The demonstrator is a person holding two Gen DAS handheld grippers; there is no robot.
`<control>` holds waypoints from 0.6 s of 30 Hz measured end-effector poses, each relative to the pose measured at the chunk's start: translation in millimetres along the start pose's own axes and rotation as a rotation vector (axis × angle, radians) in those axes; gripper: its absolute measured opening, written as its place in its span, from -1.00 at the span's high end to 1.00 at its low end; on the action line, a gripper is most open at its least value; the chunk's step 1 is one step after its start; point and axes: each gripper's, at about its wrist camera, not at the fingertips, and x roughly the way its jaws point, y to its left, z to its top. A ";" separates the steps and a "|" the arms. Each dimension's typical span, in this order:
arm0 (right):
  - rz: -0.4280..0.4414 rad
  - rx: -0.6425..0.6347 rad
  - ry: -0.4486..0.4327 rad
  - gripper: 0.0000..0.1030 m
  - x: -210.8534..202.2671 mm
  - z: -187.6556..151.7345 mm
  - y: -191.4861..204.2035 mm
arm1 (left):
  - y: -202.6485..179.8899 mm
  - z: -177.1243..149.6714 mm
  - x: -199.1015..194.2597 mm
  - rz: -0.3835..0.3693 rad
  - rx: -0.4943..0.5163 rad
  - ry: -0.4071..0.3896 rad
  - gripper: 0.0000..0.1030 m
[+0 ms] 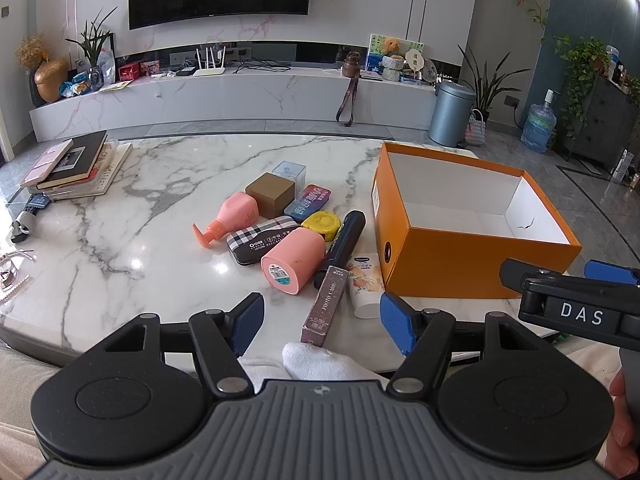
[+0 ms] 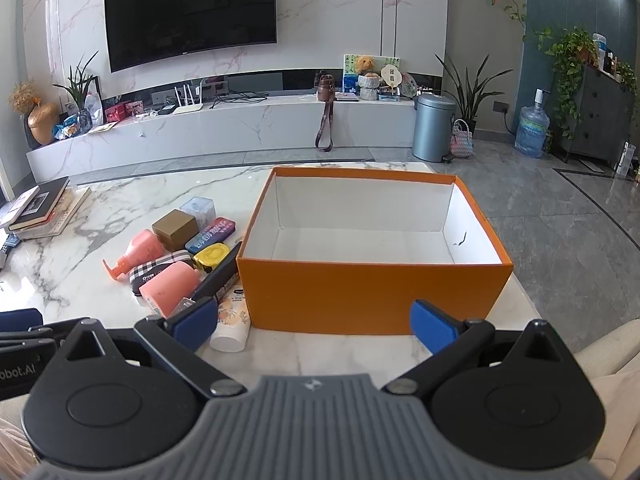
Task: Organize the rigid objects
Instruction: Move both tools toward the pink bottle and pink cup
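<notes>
Orange box point(image 2: 372, 296) (open-topped) beside clutter point(image 1: 296, 224).

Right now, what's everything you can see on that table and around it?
box: 1, orange, white inside, table's right side
pump bottle: 1, pink, lying left in the pile
cup: 1, pink, on its side
plaid case: 1, black and white, behind the cup
brown cube: 1, back of the pile
clear cube: 1, behind the brown cube
tin: 1, blue and red
tape measure: 1, yellow
dark tube: 1, beside the box
photo card box: 1, mauve, near edge
white tube: 1, floral, against the box
books: a stack, far left
left gripper: open
right gripper: open
</notes>
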 end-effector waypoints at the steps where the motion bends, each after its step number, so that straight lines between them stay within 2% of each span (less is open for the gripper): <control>1: -0.002 0.001 0.000 -0.97 0.0 0.0 0.4 | 0.0 0.2 -0.2 -0.001 0.000 0.000 -0.53; 15: -0.029 0.013 0.017 -0.97 1.9 -1.1 0.8 | 0.1 -3.2 1.3 -0.011 -0.001 0.005 -0.53; 18: -0.031 0.017 0.021 -0.97 3.1 -1.6 1.1 | 0.6 -4.7 5.5 -0.015 -0.005 0.021 -0.42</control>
